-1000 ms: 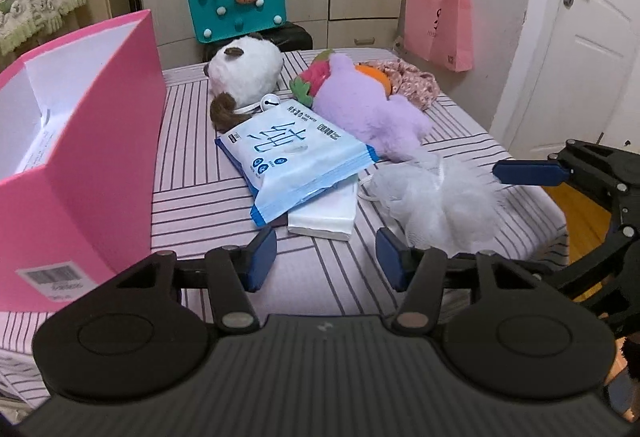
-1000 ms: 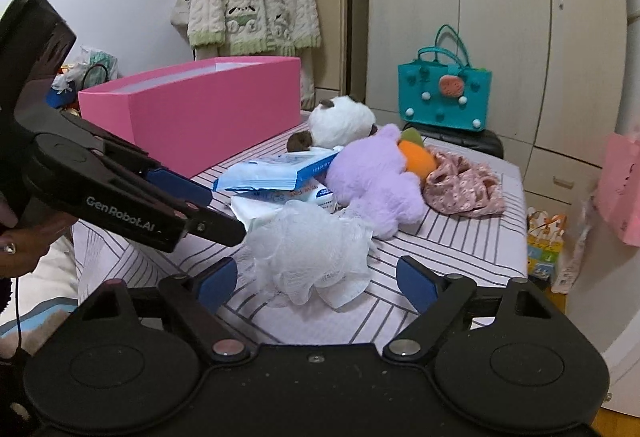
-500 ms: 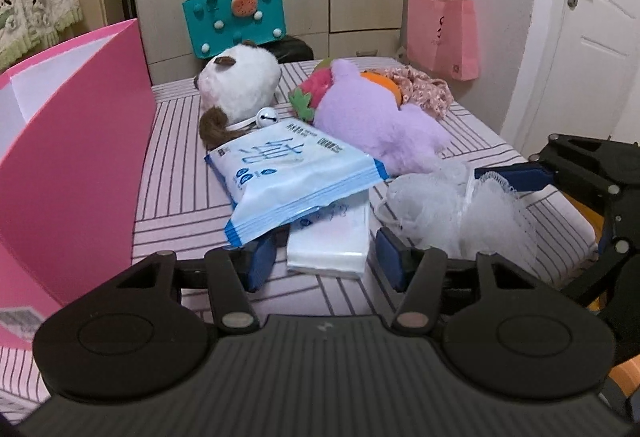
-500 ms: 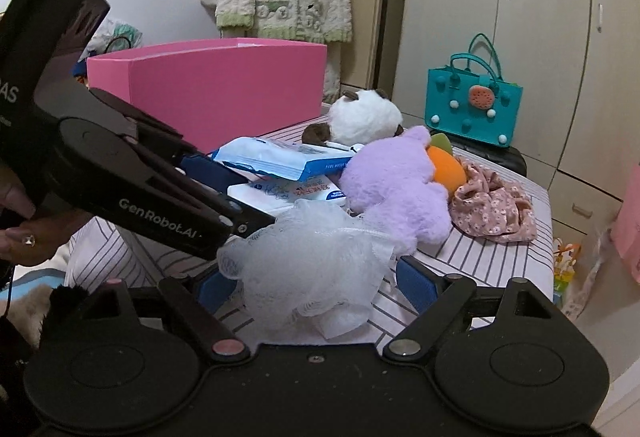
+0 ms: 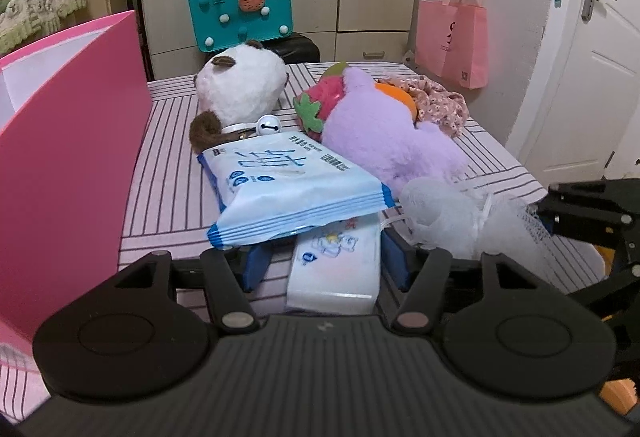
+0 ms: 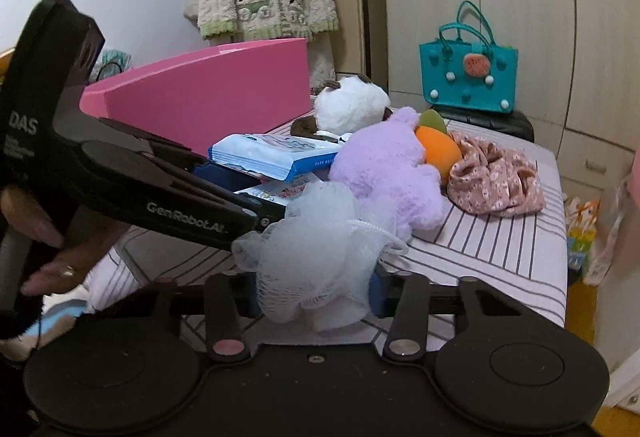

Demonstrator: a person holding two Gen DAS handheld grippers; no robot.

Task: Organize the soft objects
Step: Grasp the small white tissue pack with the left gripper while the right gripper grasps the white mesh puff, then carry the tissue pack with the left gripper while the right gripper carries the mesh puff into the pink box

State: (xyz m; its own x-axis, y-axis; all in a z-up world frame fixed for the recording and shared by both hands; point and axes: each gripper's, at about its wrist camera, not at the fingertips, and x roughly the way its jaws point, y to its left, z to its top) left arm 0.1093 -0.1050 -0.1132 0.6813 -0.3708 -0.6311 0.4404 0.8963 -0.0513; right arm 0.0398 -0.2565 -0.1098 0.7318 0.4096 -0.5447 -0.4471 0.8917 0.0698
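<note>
Fluffy purple plush (image 5: 384,133), airy white mesh pouf (image 6: 320,249), glossy plastic wipes pack (image 5: 288,189), striped cloth bedsheet (image 5: 168,173).

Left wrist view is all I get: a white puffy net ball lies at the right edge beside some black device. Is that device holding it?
Observer: Yes. In the right wrist view the right gripper has just been closing its jaws, and its pads now press the mesh bath puff from both sides.
Operator: And who carries the gripper I am looking along?
Observer: A person's hand, a ring on one finger, holds the handle of the left gripper. Its jaws have just been opening and stand either side of the small tissue pack without pressing it.
</note>
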